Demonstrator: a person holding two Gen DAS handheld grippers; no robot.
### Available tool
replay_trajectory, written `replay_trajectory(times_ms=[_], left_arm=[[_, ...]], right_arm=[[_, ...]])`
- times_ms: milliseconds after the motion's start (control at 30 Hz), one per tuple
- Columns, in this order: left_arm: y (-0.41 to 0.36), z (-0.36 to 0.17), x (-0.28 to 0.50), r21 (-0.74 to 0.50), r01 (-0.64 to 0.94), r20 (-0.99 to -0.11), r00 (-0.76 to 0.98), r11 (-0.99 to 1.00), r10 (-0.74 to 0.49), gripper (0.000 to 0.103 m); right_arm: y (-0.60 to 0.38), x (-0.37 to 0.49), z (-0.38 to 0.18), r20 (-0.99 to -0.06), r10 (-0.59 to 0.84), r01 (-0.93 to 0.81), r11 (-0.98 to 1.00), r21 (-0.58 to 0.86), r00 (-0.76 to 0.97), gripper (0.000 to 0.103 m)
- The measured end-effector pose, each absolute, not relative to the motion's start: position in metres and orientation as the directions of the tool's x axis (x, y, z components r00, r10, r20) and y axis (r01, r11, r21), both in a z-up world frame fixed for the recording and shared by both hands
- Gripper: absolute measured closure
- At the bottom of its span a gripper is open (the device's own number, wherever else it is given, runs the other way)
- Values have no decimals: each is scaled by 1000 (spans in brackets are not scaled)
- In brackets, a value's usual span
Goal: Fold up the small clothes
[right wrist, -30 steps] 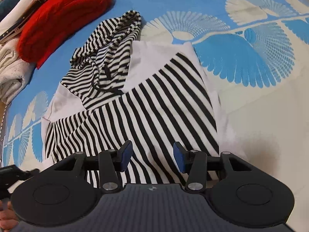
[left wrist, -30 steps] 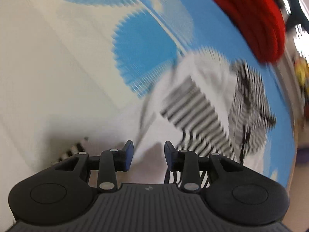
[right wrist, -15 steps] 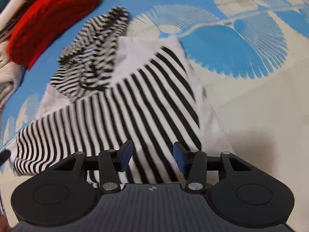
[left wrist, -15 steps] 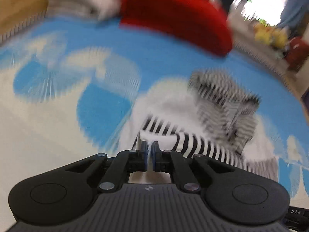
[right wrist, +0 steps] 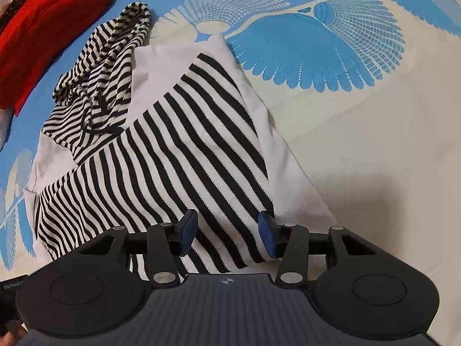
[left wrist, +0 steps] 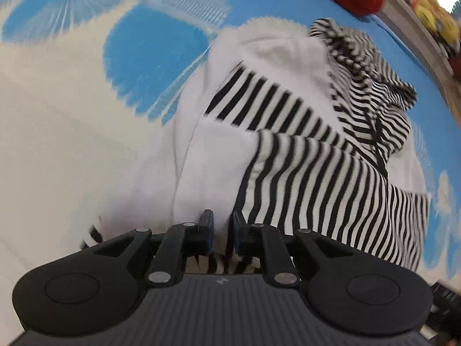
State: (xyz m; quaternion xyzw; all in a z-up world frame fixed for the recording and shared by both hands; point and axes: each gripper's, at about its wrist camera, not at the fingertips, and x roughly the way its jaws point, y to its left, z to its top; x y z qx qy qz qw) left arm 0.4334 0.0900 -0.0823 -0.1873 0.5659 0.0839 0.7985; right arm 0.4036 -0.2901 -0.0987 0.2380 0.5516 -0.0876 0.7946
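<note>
A small black-and-white striped hoodie (right wrist: 187,144) lies flat on the bed, its striped hood (right wrist: 100,80) crumpled at the far left. In the left wrist view the hoodie (left wrist: 288,109) has a striped sleeve (left wrist: 331,187) folded across its white body. My left gripper (left wrist: 222,227) hovers at the near edge of that fold. Its jaws are opening and stand a narrow gap apart, with cloth showing in the gap but not pinched. My right gripper (right wrist: 227,230) is open just above the hoodie's striped lower panel, with nothing gripped.
The bedsheet (right wrist: 345,115) is cream with blue fan patterns. A folded red garment (right wrist: 43,28) lies beyond the hood, with pale clothes behind it. Yellow toys (left wrist: 435,20) sit past the bed's far right edge.
My left gripper shut on the sleeve's edge, swung it across the hoodie's body, and its jaws have parted again. The right gripper sank a little and stayed open.
</note>
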Motion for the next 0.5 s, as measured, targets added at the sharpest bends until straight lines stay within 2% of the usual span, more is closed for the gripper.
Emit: replay_trajectory(times_ms=[33,100,167,233,300,400,500], left_arm=[[84,-73,433,-189,-316,-924,378,930,-59,83],[74,-60,433,-175,-257,-893,449,950,-43,62],[66,-68,435,-164,-241,-902,430,957,-46,54],[66,-87,438,-177,-284,-933,354,942,-68,55],[67,-90,435,-174,-315,-934,353,933,-55,56],[57,-69,438,-152,-261,-895,446,953,-21,55],[51,-42,438,-210,-217,-831,554,953,-57,52]], right_arm=[[-289,404,-95,-915,109,394,878,271,388,54],[-287,405,-89,-910,77,364,900,240,408,54],[-290,406,-90,-917,65,351,911,216,393,53],[-298,406,-97,-928,78,387,894,227,365,53],[-304,405,-95,-928,77,416,878,237,365,53],[-300,406,-77,-903,50,373,900,227,428,53],[-293,407,-57,-870,-16,302,941,153,492,53]])
